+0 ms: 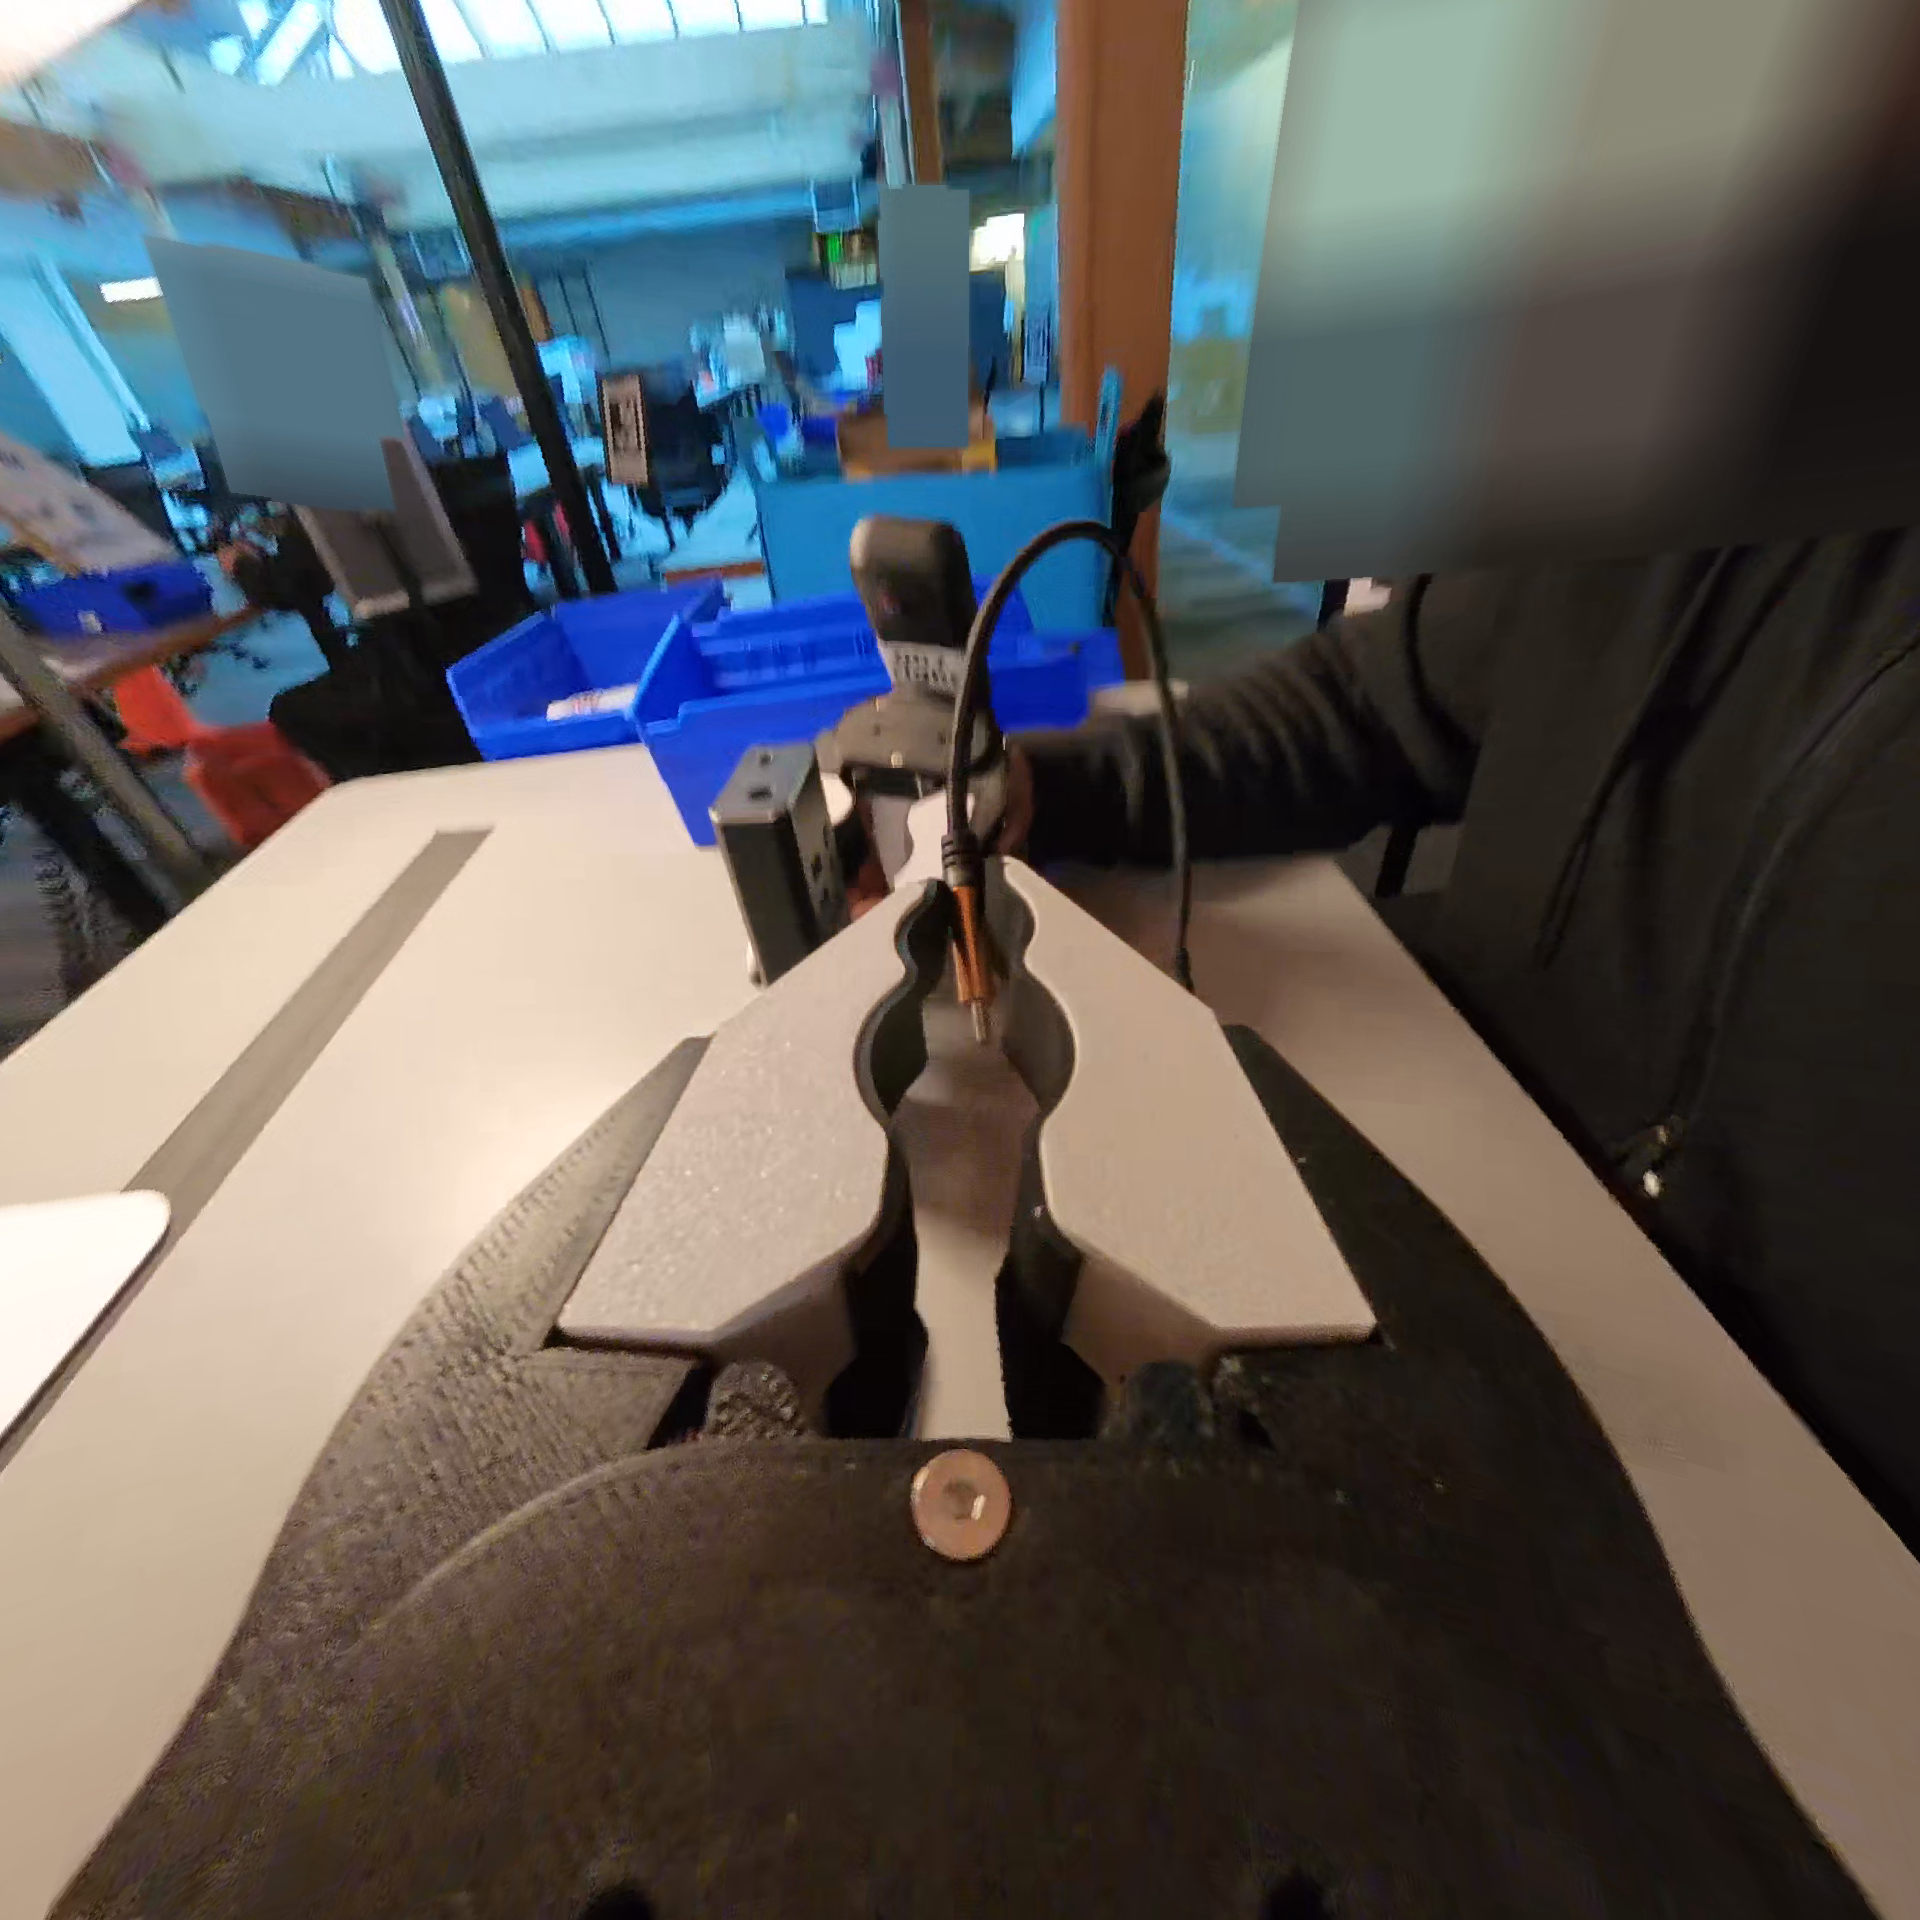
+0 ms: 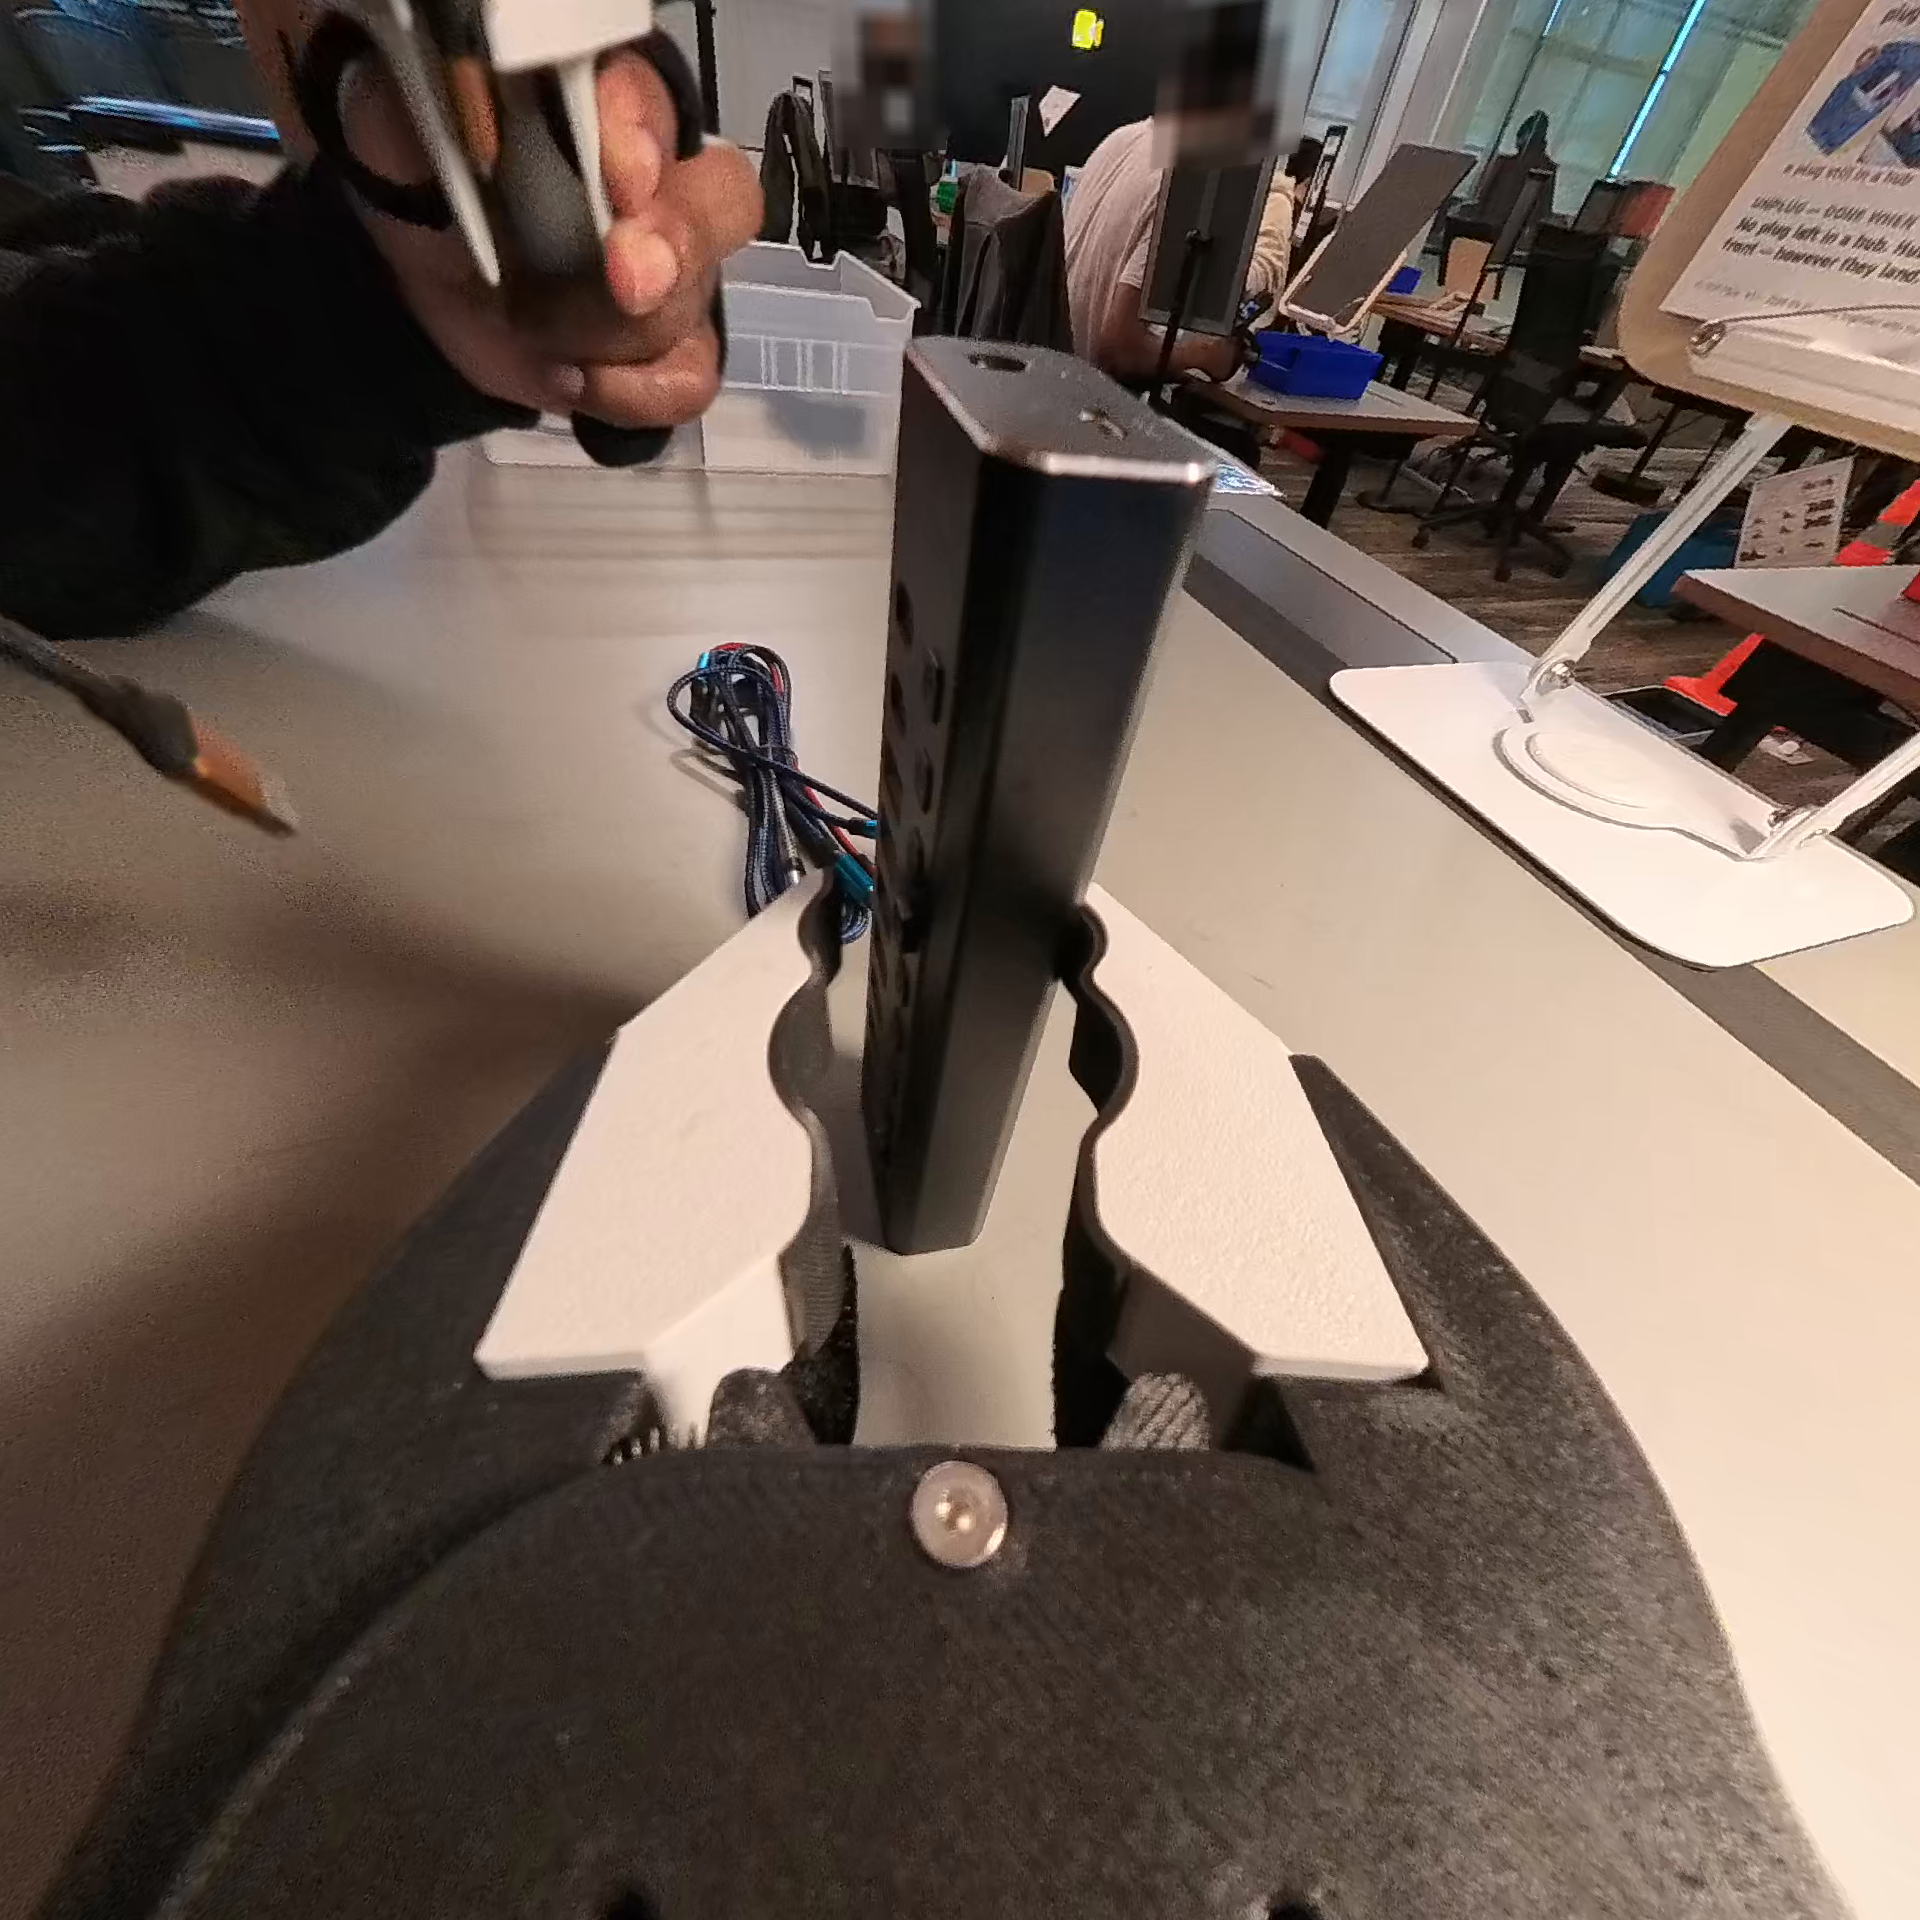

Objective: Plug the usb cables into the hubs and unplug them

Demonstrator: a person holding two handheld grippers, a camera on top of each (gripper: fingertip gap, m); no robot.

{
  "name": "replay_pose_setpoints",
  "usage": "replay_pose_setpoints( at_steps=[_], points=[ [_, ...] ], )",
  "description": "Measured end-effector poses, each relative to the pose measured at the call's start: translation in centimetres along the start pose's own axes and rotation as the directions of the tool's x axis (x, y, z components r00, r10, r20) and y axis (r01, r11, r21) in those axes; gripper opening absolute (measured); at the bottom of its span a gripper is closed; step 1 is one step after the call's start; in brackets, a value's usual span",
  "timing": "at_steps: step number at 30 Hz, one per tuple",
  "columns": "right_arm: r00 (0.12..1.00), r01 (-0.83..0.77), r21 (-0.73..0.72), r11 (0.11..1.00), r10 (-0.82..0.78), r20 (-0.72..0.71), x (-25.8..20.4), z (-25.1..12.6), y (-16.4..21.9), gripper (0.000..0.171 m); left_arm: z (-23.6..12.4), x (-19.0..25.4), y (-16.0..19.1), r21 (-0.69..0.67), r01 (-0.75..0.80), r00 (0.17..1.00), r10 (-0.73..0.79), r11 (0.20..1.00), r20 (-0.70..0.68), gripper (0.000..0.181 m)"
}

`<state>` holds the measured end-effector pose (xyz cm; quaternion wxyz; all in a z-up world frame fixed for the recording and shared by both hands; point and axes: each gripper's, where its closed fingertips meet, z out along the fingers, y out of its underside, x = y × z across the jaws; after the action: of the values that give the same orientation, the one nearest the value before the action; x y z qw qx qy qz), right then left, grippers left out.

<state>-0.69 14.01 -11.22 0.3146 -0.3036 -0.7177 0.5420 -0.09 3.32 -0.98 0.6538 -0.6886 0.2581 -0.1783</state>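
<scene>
A grey table [image 1: 436, 1039] has a darker strip [image 1: 312, 1018] running along it. A white stand base [image 2: 1621, 821] sits on the table, its clear arm [image 2: 1662, 551] carrying a tilted board [image 2: 1766, 208] with a printed sheet. Blue bins [image 1: 790, 675] stand at the table's far edge in the left wrist view; a clear bin [image 2: 810, 343] stands at the edge in the right. Farther off are desks, chairs and a seated person [image 2: 1122, 229].
</scene>
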Motion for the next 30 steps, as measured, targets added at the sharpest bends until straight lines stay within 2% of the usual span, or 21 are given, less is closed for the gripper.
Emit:
replay_pose_setpoints(
  at_steps=[5, 9, 17, 19, 25, 30],
  points=[
    [0.999, 0.049, -0.028, 0.998, -0.049, 0.008, 0.0, -1.0, -0.3, 0.047, 1.3, -1.8, -2.6, 0.257, 0.107, 0.994, -0.102, 0.961, -0.032, 0.009],
    [0.994, 0.093, -0.049, 0.994, -0.095, -0.047, 0.9, -3.4, -1.2, 0.046, 2.1, -2.3, -1.9, 0.366, 0.236, 0.971, -0.230, 0.900, -0.062, 0.009],
    [0.965, 0.198, 0.000, 0.980, -0.195, -0.177, 0.9, -7.2, -4.1, 0.041, 3.1, -1.3, -0.2, 0.344, 0.288, 0.957, -0.276, 0.894, -0.084, 0.009],
    [0.956, 0.233, 0.027, 0.972, -0.223, -0.192, 0.2, -7.6, -4.9, 0.034, 3.4, -0.9, 0.0, 0.342, 0.299, 0.954, -0.282, 0.891, -0.100, 0.010],
    [0.947, 0.308, 0.172, 0.936, -0.284, -0.152, -4.4, -7.3, -7.6, 0.019, 5.2, 0.7, 1.5, 0.250, 0.283, 0.958, -0.260, 0.926, -0.119, 0.010],
    [0.935, 0.348, 0.166, 0.923, -0.331, -0.125, -6.9, -5.4, -7.1, 0.020, 6.5, 2.1, 2.8, 0.144, 0.228, 0.971, -0.213, 0.963, -0.109, 0.010]
  ],
)
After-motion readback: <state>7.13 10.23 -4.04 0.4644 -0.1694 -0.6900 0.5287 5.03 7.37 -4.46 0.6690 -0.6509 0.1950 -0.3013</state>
